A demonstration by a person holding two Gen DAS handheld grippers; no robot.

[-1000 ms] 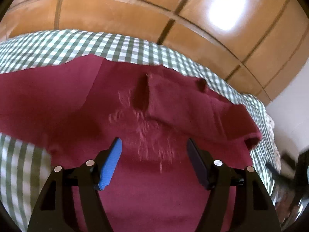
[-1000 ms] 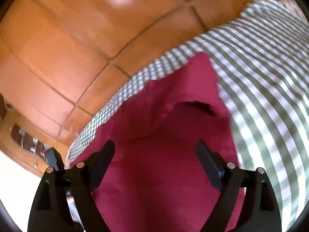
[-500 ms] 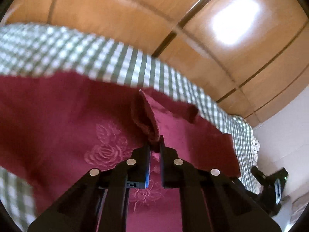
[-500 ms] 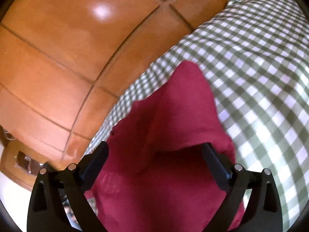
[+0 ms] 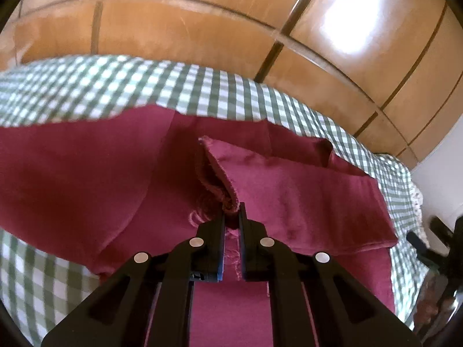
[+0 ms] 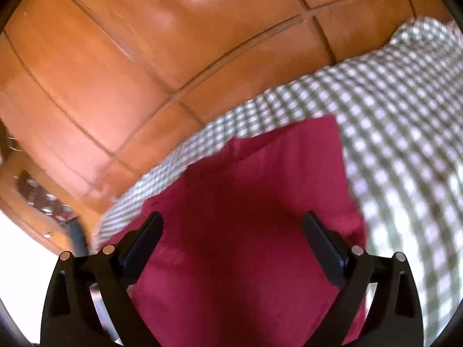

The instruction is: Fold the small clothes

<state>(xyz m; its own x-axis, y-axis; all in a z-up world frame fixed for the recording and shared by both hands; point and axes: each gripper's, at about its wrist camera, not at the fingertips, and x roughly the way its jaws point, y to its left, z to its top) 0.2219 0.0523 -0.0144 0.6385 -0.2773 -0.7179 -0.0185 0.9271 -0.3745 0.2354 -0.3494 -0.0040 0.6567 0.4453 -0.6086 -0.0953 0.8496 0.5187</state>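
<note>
Left wrist view: left gripper (image 5: pixel 231 212) pressed together on a raised edge of the red garment (image 5: pixel 289 190), pinching a bunched hem between its tips. Its jaws have just been closing, with that cloth between them. From the pinch, a frayed edge runs up and away, standing off the layer below. A faint stitched flower pattern shows on the fabric just under the jaws. Garment lies spread on the checked cloth (image 5: pixel 202 92), green and white, which covers the work surface; wooden panels (image 5: pixel 202 23) behind.

Right wrist view: right gripper (image 6: pixel 231 228) spread wide, its jaws having just been opening; nothing between the pads, which stand apart above the garment (image 6: pixel 246 202). Picture is motion-blurred. One corner of the garment points toward the far edge of the checked cloth (image 6: pixel 405 115). Wooden panels (image 6: pixel 144 57) fill the upper half.
</note>
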